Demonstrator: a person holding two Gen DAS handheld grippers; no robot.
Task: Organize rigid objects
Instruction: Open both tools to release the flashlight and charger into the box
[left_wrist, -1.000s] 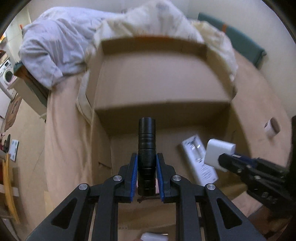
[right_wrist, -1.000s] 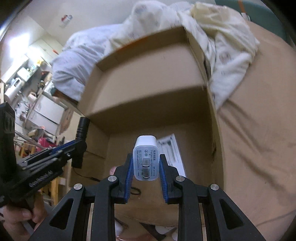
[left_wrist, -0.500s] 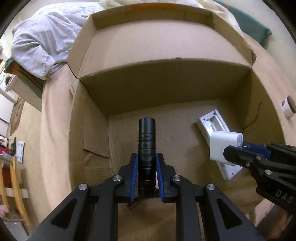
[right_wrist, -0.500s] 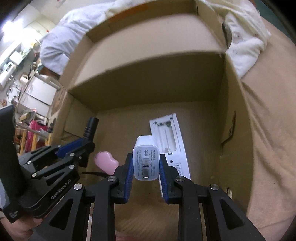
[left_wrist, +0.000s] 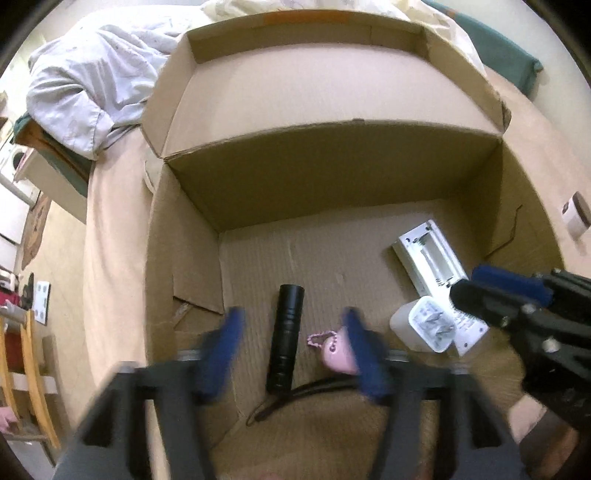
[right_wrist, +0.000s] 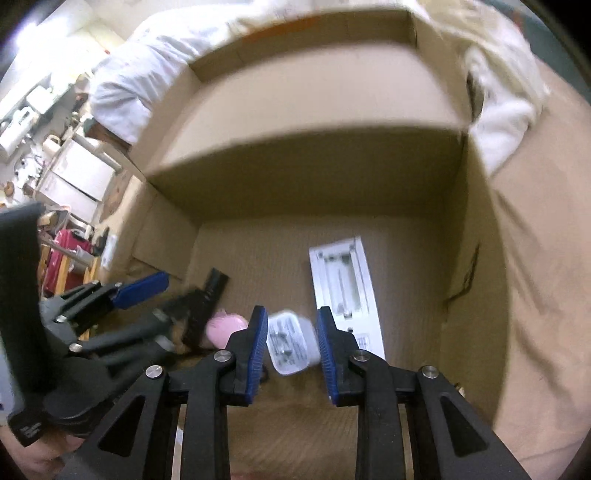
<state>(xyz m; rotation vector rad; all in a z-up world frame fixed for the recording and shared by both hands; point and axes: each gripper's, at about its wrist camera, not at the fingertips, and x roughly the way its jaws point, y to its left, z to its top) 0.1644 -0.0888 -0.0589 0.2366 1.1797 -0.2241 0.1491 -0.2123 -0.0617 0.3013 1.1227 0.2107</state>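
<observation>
An open cardboard box sits on a bed. A black flashlight lies on the box floor below my open, blurred left gripper. A white charger plug lies on the floor beside a white rectangular device. My right gripper is open above the charger, which shows between its fingers. A pink keychain toy lies next to the flashlight.
A tan sheet covers the bed around the box. Crumpled white bedding lies behind it, with a green pillow at the far right. A small roll lies on the sheet to the right. Furniture stands at the left.
Both grippers moved down into the box and opened. The flashlight left the left gripper and the charger left the right gripper; both now lie on the box floor.
</observation>
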